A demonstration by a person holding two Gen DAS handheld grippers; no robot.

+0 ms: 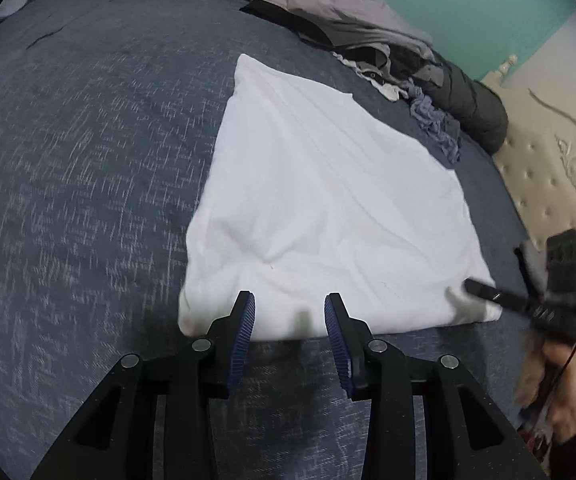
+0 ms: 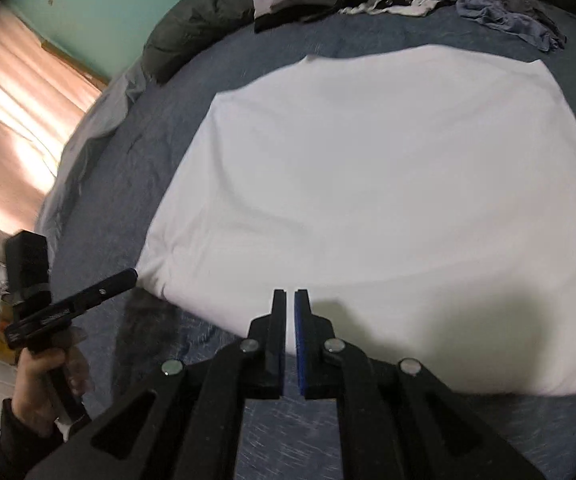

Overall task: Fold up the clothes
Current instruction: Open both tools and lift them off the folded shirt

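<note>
We see the white garment [image 2: 372, 200] lying flat as a folded rectangle in the middle of the blue bed [image 1: 87, 160], its near hem turned toward both tools, presumably so that the next fold can be lifted from that edge. The left gripper [image 1: 290, 312] hovers just above the near hem with its jaws spread and nothing between them, while the right gripper [image 2: 290, 300] hangs over the same hem with jaws pressed together and empty. Bare bedding surrounds the garment on three sides; the heap of unfolded clothes [image 1: 368, 36] crowds only the far edge.
</note>
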